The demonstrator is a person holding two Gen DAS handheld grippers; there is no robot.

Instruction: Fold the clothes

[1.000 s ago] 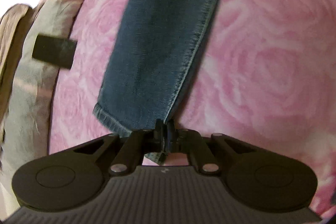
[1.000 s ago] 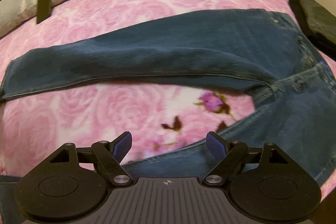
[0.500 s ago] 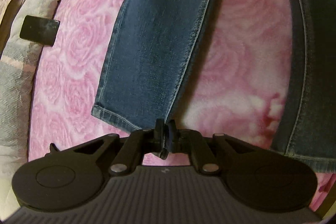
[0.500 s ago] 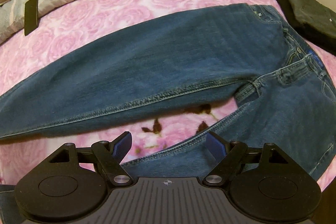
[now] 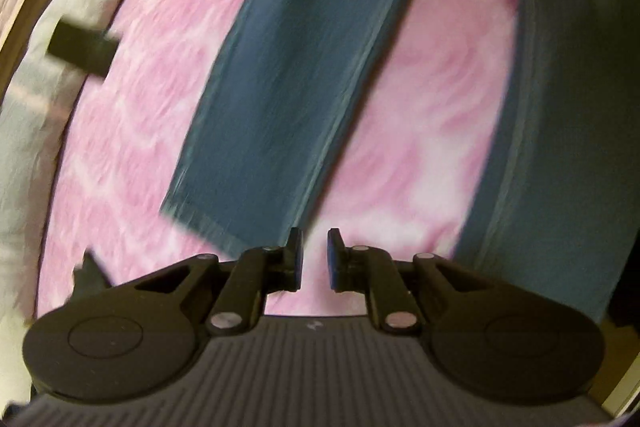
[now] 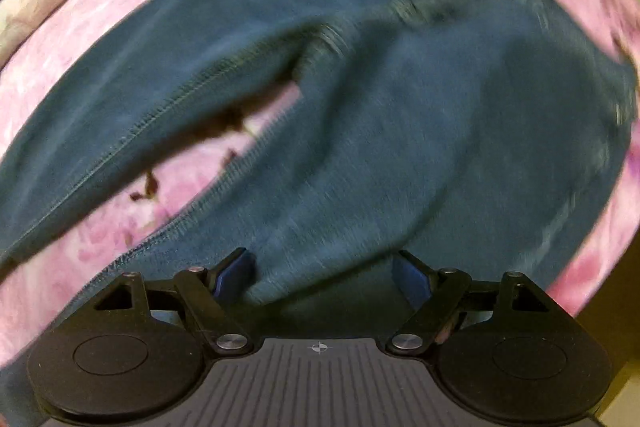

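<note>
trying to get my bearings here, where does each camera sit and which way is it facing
Left wrist: rides the left tool, looking along its parted fingers at a jeans leg hem on the pink rose blanket.
Right wrist: rides the right tool, fingers wide, facing the jeans near the crotch.
Shared: jeans and blanket; no hands visible.

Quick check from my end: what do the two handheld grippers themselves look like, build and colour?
Both match. The left gripper and right gripper are matte black plastic with two round discs, angled linkage arms on silver pivot screws, blue finger pads and a ribbed grey deck bearing a small crosshair mark. No cables or sleeves show.
</note>
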